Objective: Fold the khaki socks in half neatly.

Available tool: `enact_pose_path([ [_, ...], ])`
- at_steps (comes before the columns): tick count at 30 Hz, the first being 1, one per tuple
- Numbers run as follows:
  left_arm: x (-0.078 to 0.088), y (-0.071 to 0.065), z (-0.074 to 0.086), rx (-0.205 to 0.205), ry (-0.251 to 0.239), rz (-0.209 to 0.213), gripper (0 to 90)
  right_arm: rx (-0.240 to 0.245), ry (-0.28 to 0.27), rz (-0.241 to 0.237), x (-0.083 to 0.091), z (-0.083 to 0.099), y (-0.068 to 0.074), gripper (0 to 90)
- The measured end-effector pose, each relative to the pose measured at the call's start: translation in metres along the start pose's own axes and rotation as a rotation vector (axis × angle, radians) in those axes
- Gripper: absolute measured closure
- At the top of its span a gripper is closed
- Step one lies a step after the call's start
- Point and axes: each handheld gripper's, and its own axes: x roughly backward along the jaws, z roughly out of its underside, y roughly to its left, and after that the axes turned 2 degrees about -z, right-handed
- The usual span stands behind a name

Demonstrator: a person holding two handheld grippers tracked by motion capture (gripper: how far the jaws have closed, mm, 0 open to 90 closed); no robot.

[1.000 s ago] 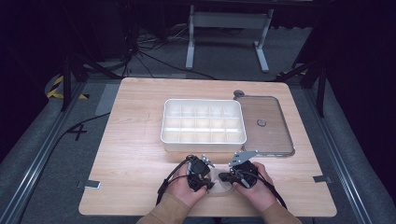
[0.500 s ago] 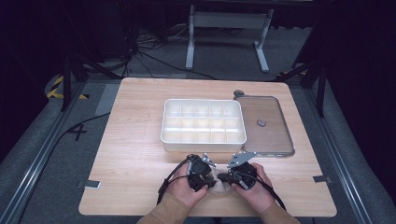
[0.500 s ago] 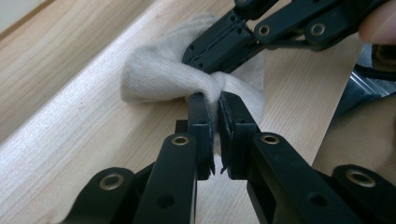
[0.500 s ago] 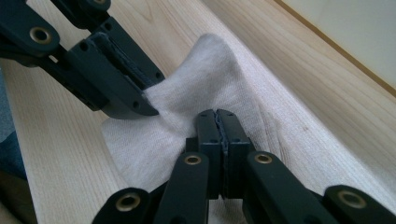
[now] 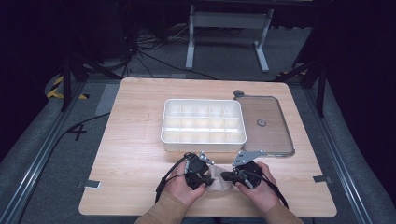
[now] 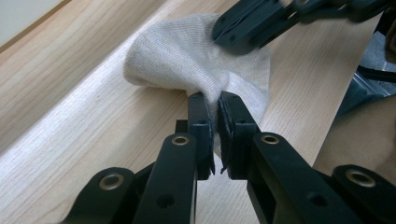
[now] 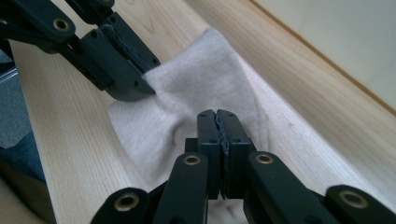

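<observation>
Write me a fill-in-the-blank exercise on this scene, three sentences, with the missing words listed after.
1. Both the left gripper and the right gripper are shut on a pale ____.
2. The white compartment tray has its clear lid lying on the table to its ____ in the high view.
3. The compartments of the tray are ____.

Missing words: cloth; right; empty

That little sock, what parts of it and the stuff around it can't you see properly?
- Sock, high view: mostly covered by both hands and tools, too small to tell its shape.
- Sock's pinched edge, left gripper view: hidden inside the left tool.
- Sock's near edge, right gripper view: behind the right tool.
- White box compartments, high view: contents too small to tell.
</observation>
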Motion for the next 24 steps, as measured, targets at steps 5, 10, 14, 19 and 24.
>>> enact_pose_path([
  [5, 0.001, 0.003, 0.000, -0.004, 0.001, 0.000, 83.7, -0.014, -0.009, 0.009, 0.011, 0.002, -0.004, 89.5],
  [10, 0.001, 0.004, 0.001, -0.004, 0.008, -0.007, 83.6, -0.030, 0.010, 0.013, 0.017, 0.006, -0.008, 89.5],
  [14, 0.002, 0.005, 0.001, -0.002, 0.012, -0.005, 83.6, -0.027, 0.025, 0.008, 0.016, 0.008, -0.009, 89.6],
  [19, 0.002, 0.005, 0.001, -0.006, 0.014, -0.005, 83.6, -0.033, 0.046, 0.004, 0.011, 0.010, -0.010, 89.7],
  [24, 0.002, 0.005, 0.001, -0.007, 0.014, -0.005, 83.5, -0.040, 0.056, 0.000, 0.010, 0.011, -0.010, 89.7],
])
